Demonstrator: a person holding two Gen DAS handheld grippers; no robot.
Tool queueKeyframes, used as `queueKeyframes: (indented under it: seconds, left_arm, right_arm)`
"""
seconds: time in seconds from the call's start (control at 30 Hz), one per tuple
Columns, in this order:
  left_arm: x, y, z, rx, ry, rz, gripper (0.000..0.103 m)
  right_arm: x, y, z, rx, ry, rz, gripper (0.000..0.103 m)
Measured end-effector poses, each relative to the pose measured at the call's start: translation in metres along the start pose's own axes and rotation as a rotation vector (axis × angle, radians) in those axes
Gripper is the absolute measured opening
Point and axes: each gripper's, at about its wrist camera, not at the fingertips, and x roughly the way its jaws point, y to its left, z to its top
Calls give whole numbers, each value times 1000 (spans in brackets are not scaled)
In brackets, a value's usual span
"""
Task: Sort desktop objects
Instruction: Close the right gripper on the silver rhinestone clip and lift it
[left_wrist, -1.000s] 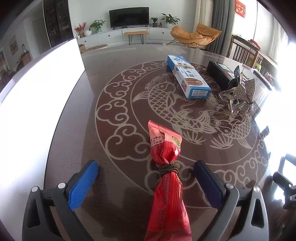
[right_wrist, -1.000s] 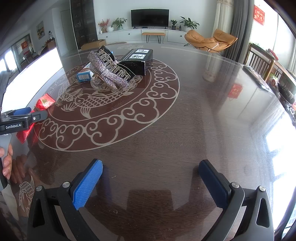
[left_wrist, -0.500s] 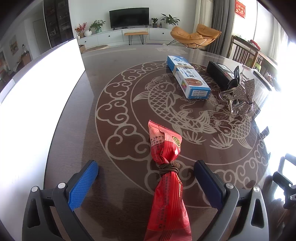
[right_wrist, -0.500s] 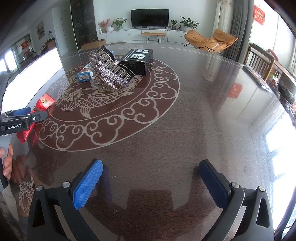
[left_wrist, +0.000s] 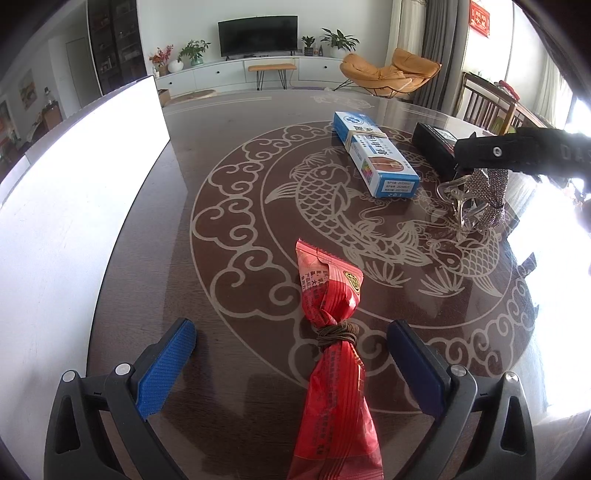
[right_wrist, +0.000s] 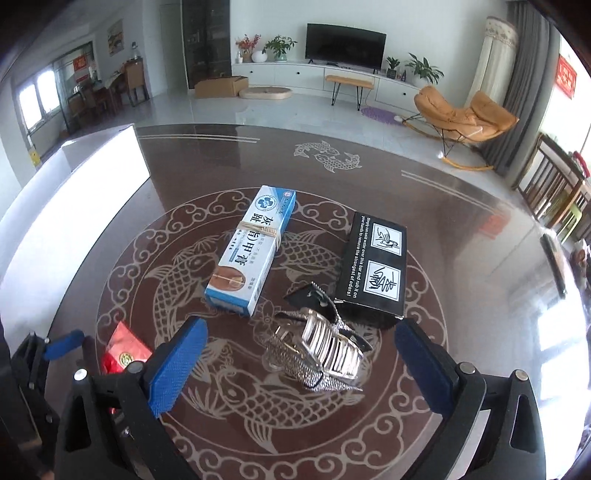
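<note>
On the dark round table (left_wrist: 229, 122), patterned with pale fish and cloud scrolls, four loose things lie within the circle. Nearest the left gripper (left_wrist: 291, 363) is a red snack packet (left_wrist: 332, 354), pinched at its waist by a brown band and stretched lengthwise toward the camera. The packet lies between the two blue pads, but neither pad touches it; the jaws stand wide apart with table showing on both sides of the wrapper.

Farther in, a blue and white carton (right_wrist: 251, 254) with a rubber band around it lies flat on the fish pattern, pointing away at a slant. Just to its right sits a black box (right_wrist: 373, 266) with white printed panels on top. In front of both, close to the black box's near corner, rests a sparkly silver hair claw (right_wrist: 317, 354), lying on its side with its teeth showing.

The right gripper (right_wrist: 301, 365) hangs above the table with the hair claw framed between its blue pads. Its jaws are closing, yet both pads are still clear of the claw, with a gap on each side. How high the pads sit over the claw is hard to judge from this angle. From the left wrist view, the right gripper's dark body reaches in from the right edge just over the claw.

A bright white panel (left_wrist: 74, 206) runs along the table's left side. At the lower left of the right wrist view, the left gripper and the packet's red end are visible.
</note>
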Motion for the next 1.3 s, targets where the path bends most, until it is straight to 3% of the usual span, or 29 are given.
queueKeyframes:
  seconds: [0.03,0.07,0.1,0.23,0.47,0.53,0.6,0.67,0.73,0.9,1.07,1.17,1.3]
  left_arm:
    - [0,0,0,-1,0,-1,103]
    - [0,0,0,-1,0,-2,103]
    - [0,0,0,-1,-1,-3,103]
    - [-1,0,0,-4,-3,-5,103]
    - [0,0,0,-3,-2,-1,103]
    - [0,0,0,-3,-2,-1,103]
    - [0,0,0,-3,-2,-1,103]
    - [0,0,0,-3,-2,-2,103]
    - [0,0,-1,-2,-2,1,103]
    - [1,0,0,-3,-2,2,103]
    - [1,0,0,-3,-3,2,103]
    - [1,0,0,-3,-3,2,103]
    - [1,0,0,-3,-3,2,103]
  right_arm:
    - [5,-7,-2,31,25,26,67]
    - [11,-15,-4,65,53,56,47]
    - [13,-22,-10,101,56,88,44]
    - [-10,-47,-55,164,-26,161,44]
    - [-46,-82,-151,200,-32,206,46]
    - [-55,-89,-166,213,-37,203,52]
    - [-61,-90,-169,218,-43,193,84]
    - [-65,-84,-161,214,-65,197,91]
    - [-63,-78,-147,212,-78,213,95]
    - [-23,-78,-115,301,-7,93,95]
    - [-1,-68,-108,187,18,-49,97]
    - [3,-62,-109,128,39,-72,103]
    - [-1,-66,-118,131,-7,-69,103]
